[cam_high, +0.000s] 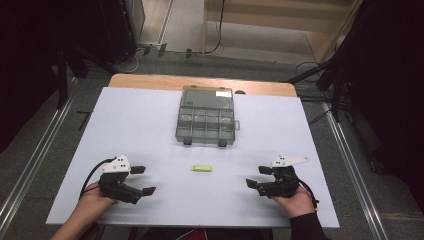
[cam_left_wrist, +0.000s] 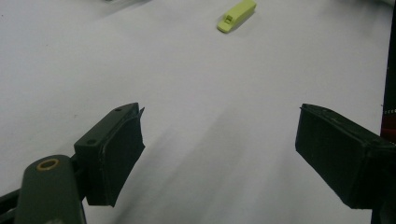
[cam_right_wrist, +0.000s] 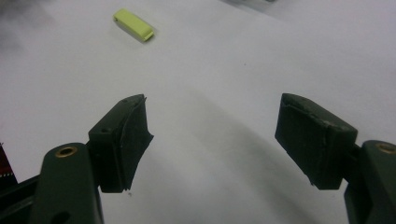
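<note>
Your left gripper (cam_high: 142, 180) and right gripper (cam_high: 259, 177) both sit low on the white table (cam_high: 135, 125) with jaws spread wide, holding nothing. The little lime-green piece (cam_high: 201, 168) lies between them, toward 12 o'clock. The clear compartment box (cam_high: 206, 116) is further out at 12.

Your small yellow-green clip (cam_high: 201, 168) lies flat on the white surface (cam_high: 140, 125), its long side running left to right, about midway between your two hands and a little ahead of them. It is a slim, oblong plastic piece with one end stepped or notched. It sits apart from everything, touching nothing but the surface. In the left gripper view the clip (cam_left_wrist: 236, 15) lies far ahead, angled; in the right gripper view it (cam_right_wrist: 134, 24) lies far ahead to the left
</note>
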